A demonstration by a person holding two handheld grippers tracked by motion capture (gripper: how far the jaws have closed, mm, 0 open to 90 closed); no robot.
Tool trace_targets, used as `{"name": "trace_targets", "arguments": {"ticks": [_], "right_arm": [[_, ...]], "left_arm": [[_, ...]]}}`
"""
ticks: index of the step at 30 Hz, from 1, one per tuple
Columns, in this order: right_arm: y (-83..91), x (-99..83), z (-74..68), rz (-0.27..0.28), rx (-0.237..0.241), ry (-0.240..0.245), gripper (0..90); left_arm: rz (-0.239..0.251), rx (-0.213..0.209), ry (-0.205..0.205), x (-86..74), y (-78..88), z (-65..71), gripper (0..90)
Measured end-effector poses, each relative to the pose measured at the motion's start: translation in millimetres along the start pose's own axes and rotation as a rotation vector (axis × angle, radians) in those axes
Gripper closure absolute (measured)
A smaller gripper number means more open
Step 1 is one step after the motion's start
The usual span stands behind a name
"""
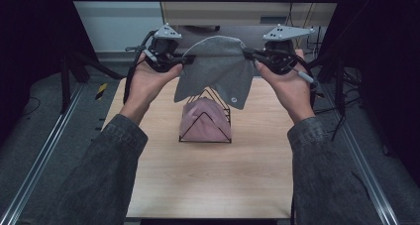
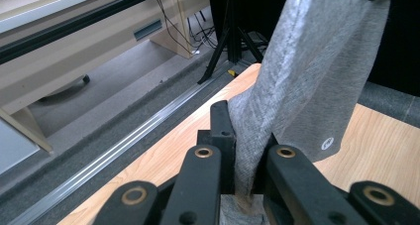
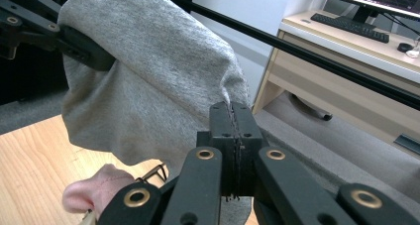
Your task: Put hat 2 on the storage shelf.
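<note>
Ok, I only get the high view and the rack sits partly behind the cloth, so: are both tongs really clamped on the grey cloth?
Observer: Yes. In the left gripper view the left tongs are shut on a bunched fold of the grey cloth.
Operator: And the right side?
Observer: In the right gripper view the right tongs are shut, jaws pressed together, with the cloth's edge pinched between them.
Operator: Anything under the cloth I can't make out?
Observer: The right gripper view shows a pink cloth below the grey one, beside a black wire of the rack.
</note>
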State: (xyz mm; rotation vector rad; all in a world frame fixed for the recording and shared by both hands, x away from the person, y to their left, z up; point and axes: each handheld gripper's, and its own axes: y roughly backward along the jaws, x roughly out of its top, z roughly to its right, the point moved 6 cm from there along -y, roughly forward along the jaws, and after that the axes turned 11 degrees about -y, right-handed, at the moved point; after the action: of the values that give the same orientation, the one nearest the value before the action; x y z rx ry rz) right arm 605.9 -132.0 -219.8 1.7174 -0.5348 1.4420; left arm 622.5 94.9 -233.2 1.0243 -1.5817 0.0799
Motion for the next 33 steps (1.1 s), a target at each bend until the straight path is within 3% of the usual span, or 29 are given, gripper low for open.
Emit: {"name": "trace_targets", "arguments": {"ticks": [12, 20, 24, 33], "right_arm": [[-2.7, -4.1, -2.0, -0.001, 0.002, -0.006, 90.0], [-2.6, -7.5, -1.9, -0.008, 0.014, -0.007, 90.0], [-3.9, -10.4, -3.2, -0.029, 0.016, 0.002, 90.0], [-11.5, -13.9, -4.8, -0.036, 0.024, -0.001, 90.0]], "left_arm": [[0.022, 0.014, 0.009, -2.0, -3.4, -1.0, 86.6], [0.031, 0.0, 0.016, -8.8, -0.2, 1.4, 86.6], [0.016, 0.001, 0.004, -13.8, 0.6, 4.5, 86.6], [0.014, -0.008, 0.022, -23.3, 0.0, 1.8, 86.6]]}}
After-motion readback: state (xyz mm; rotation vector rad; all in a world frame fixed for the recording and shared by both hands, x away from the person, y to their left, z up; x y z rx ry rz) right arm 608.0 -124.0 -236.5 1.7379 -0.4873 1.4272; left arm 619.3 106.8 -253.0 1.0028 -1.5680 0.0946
